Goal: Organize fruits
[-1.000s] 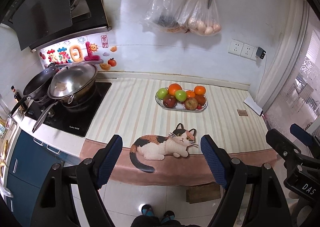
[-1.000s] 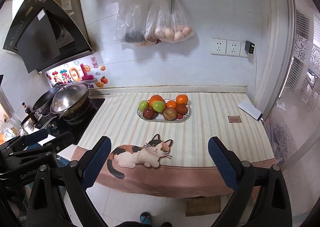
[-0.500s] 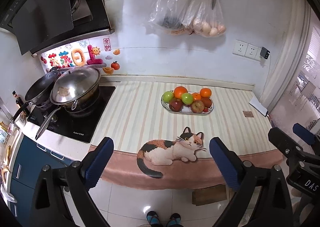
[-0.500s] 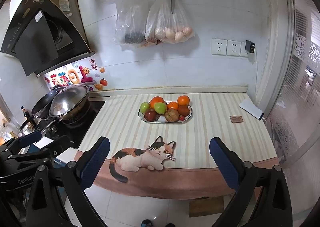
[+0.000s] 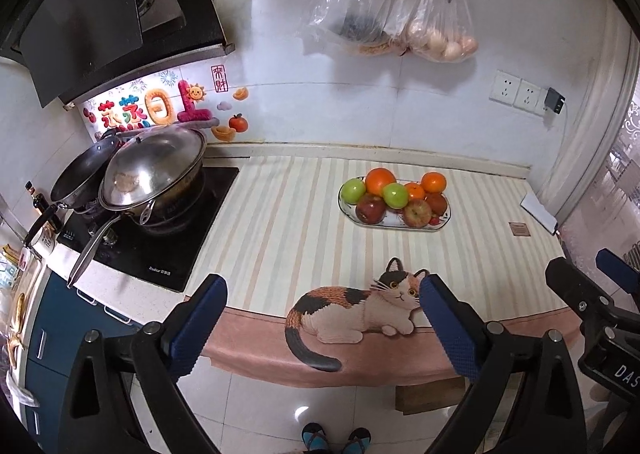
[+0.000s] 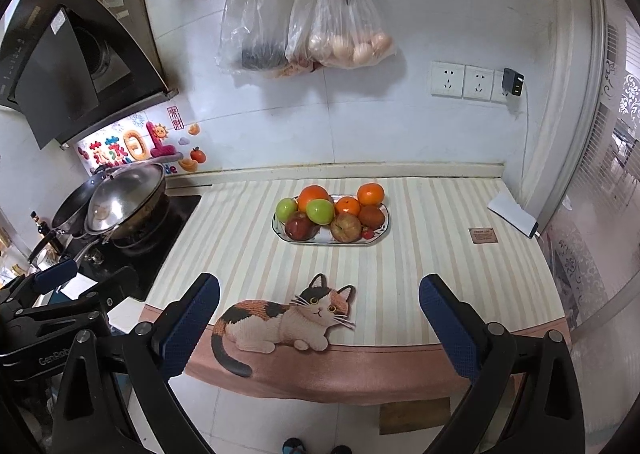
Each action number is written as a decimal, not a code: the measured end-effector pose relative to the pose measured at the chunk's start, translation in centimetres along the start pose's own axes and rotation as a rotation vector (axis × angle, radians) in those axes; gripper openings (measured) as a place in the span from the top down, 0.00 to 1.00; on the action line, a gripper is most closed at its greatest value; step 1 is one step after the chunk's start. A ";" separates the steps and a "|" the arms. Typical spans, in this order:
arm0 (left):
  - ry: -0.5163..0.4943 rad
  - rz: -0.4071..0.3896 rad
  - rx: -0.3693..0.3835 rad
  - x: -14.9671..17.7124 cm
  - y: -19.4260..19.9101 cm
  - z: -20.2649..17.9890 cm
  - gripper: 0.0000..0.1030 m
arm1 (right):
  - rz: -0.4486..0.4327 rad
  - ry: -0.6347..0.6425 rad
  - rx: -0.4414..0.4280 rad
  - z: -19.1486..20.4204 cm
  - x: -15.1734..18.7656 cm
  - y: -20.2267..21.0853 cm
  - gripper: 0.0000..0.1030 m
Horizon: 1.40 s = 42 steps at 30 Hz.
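Observation:
An oval plate [image 5: 445,222] piled with fruit stands at the back middle of the striped counter mat: oranges [image 5: 380,181], green apples [image 5: 353,190] and red apples [image 5: 371,209]. The right wrist view shows the same plate [image 6: 378,238] with oranges [image 6: 314,195] and green apples [image 6: 320,211]. My left gripper [image 5: 322,286] hangs over the counter's front edge, open wide, nothing between its blue pads. My right gripper [image 6: 319,284] is beside it, likewise open and empty. Both are well short of the plate.
A lidded wok [image 5: 152,173] and a pan sit on the black hob at the left. A cat picture [image 5: 352,310] marks the mat's front edge. A small brown card [image 5: 520,229] and white paper [image 5: 538,209] lie at the right. Plastic bags [image 6: 344,29] and scissors hang on the wall.
The left jaws have spread wider. Both grippers have drifted toward the counter and slightly down, so the cat picture and plate appear larger and nearer.

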<state>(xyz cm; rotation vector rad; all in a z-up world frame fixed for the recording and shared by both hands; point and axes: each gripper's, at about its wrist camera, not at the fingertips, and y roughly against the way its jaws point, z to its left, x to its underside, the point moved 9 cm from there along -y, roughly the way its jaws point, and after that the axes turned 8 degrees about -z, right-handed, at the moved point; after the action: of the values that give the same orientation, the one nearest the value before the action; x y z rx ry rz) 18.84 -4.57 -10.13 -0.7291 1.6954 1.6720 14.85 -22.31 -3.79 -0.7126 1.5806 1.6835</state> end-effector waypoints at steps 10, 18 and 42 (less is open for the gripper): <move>0.007 0.024 0.001 0.4 -0.9 0.8 0.04 | 0.024 0.010 0.017 0.7 0.9 -1.9 0.01; 0.011 0.023 0.003 0.2 -1.0 1.1 0.04 | 0.027 0.008 0.019 1.0 1.4 -2.1 0.01; 0.019 0.032 0.001 0.4 -1.6 1.5 0.04 | 0.037 -0.005 0.040 0.1 1.8 -2.9 0.01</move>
<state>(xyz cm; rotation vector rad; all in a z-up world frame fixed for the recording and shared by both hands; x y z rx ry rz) 19.89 -3.07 -11.48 -0.7234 1.7289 1.6910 16.12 -21.99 -6.96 -0.6628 1.6283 1.6740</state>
